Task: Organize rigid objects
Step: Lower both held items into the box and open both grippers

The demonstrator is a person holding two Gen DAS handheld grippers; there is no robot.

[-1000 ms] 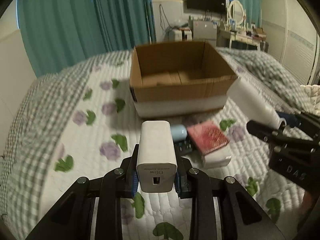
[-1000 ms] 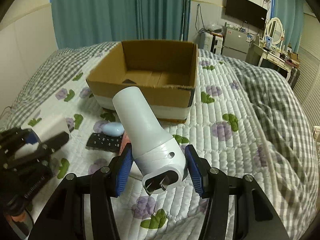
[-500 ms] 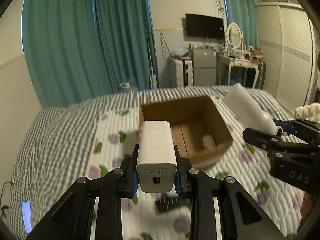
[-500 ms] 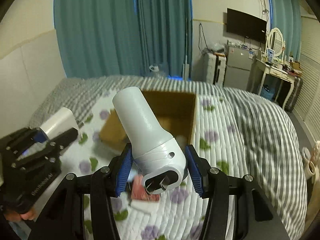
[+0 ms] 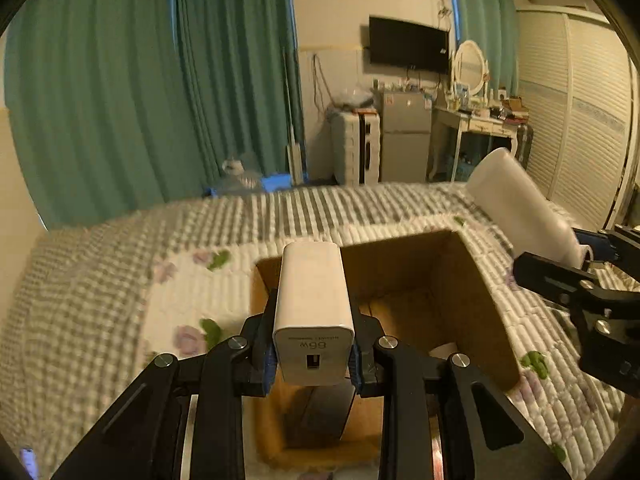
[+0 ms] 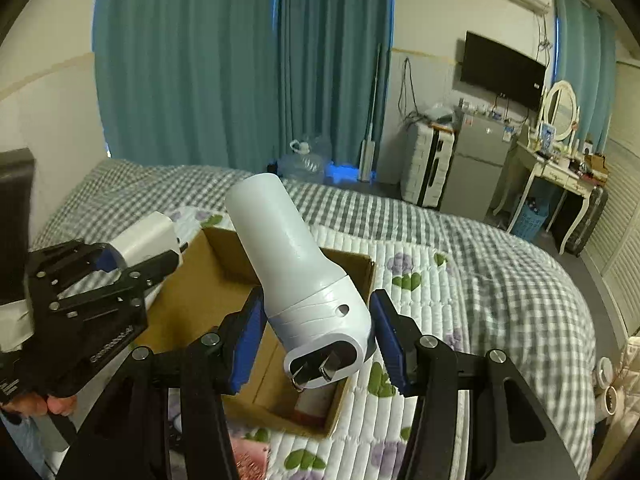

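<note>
Both grippers have come forward since half a second ago: the cardboard box, which then sat ahead of my fingers, now lies right under them, and in the left wrist view its open top fills the lower middle of the frame.

My left gripper stays clamped on the white charger block, blue pads pressed against both its sides, the "66W" face toward the camera. The block hangs over the box's near left part, above the opening. From the right wrist view I see that same left gripper at the box's left edge, with the charger poking out past its tips.

My right gripper keeps its grasp on the white cylindrical adapter, prongs toward the lens and the round end tilted up and to the left. The blue pads sit at either side of its wide base; the left one touches, and on the right I cannot tell if a sliver of gap remains. It hangs above the box's right half. In the left wrist view the adapter and the right gripper hover over the box's right wall.

Something pale lies on the box floor, but I cannot make it out. The box rests on the flowered quilt of the bed.
</note>
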